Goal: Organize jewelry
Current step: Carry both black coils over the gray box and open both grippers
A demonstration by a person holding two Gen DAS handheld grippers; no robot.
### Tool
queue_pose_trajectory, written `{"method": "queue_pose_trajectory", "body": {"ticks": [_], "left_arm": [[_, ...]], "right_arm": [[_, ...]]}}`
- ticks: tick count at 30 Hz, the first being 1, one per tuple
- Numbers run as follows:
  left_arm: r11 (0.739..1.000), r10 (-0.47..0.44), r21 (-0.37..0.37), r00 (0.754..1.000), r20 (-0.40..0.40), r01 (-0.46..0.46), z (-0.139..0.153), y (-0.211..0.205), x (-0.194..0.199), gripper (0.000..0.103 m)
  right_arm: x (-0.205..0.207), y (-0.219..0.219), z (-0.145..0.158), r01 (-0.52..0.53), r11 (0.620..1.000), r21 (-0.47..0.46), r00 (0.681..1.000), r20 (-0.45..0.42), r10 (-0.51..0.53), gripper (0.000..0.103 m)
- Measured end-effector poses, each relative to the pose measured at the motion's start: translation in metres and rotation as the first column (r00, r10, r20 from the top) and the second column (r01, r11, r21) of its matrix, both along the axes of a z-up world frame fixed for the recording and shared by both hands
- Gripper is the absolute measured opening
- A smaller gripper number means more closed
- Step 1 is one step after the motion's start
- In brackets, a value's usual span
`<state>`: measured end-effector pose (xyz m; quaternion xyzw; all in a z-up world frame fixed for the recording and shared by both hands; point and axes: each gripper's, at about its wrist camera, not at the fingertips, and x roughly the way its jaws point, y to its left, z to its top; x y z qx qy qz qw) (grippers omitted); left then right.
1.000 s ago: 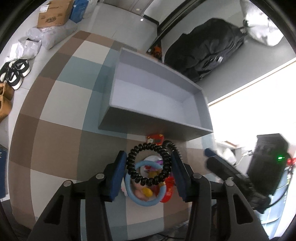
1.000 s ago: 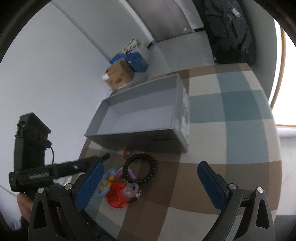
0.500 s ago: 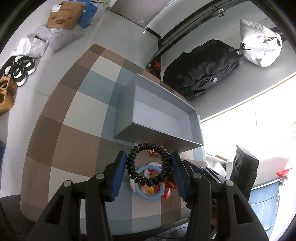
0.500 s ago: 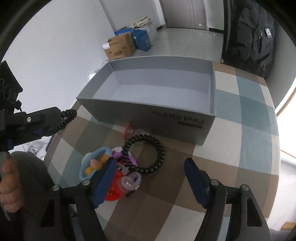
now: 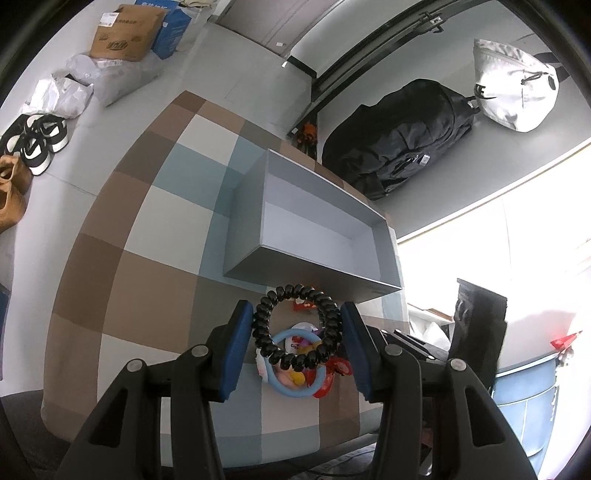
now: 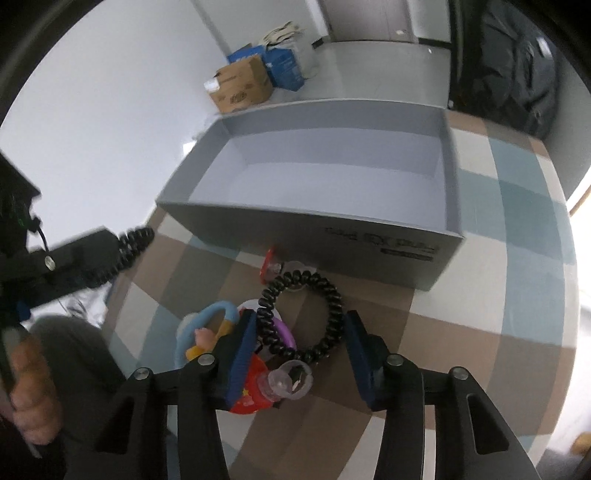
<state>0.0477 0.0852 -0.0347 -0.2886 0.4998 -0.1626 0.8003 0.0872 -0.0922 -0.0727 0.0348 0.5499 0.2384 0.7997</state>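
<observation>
My left gripper (image 5: pixel 295 325) is shut on a black spiral hair tie (image 5: pixel 295 325) and holds it in the air above the table; it also shows at the left of the right wrist view (image 6: pixel 129 251). A second black spiral hair tie (image 6: pixel 301 317) lies on the checked tablecloth in front of the empty grey box (image 6: pixel 332 177). My right gripper (image 6: pixel 299 332) is open, its blue pads on either side of that tie, apart from it. Beside it lie a blue ring (image 6: pixel 207 325), a red piece (image 6: pixel 251 391), a purple ring and a clear clip (image 6: pixel 291 380).
The grey box (image 5: pixel 317 221) stands at the far middle of the table. A small red piece (image 6: pixel 267 260) lies against its front wall. Black and white bags (image 5: pixel 402 140), cardboard boxes (image 5: pixel 125 29) and shoes are on the floor beyond the table edge.
My left gripper has risen higher with its hair tie. My right gripper has moved down and forward over the second hair tie, its pads narrowing around it.
</observation>
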Motion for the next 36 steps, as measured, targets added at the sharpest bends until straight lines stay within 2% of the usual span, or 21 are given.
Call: {"method": "queue_pose_trajectory", "body": {"ticks": [7,16,24,28,36], "left_arm": [[1.000,-0.011,0.028,1.000,0.027,0.010,0.005,-0.005,-0.004,0.043],[0.995,-0.037,0.099,0.991,0.126,0.024,0.026,-0.019,-0.009,0.043],[0.984,-0.041,0.176,0.986,0.160,0.012,0.046,-0.030,0.013,0.043],[0.974,-0.058,0.224,0.983,0.173,0.018,0.051,-0.039,0.032,0.043],[0.970,-0.094,0.238,0.983,0.158,0.055,0.033,-0.053,0.070,0.043]], "right_arm": [[-0.013,-0.015,0.018,0.025,0.998,0.059,0.999,0.033,-0.027,0.046],[-0.031,-0.025,0.056,-0.013,0.988,0.153,0.987,0.160,-0.012,0.046],[-0.011,-0.034,0.081,-0.017,0.968,0.250,0.976,0.213,-0.038,0.046],[0.008,-0.042,0.090,-0.020,0.964,0.264,0.969,0.242,-0.046,0.046],[0.045,-0.046,0.078,-0.013,0.969,0.247,0.964,0.261,-0.054,0.046]]}}
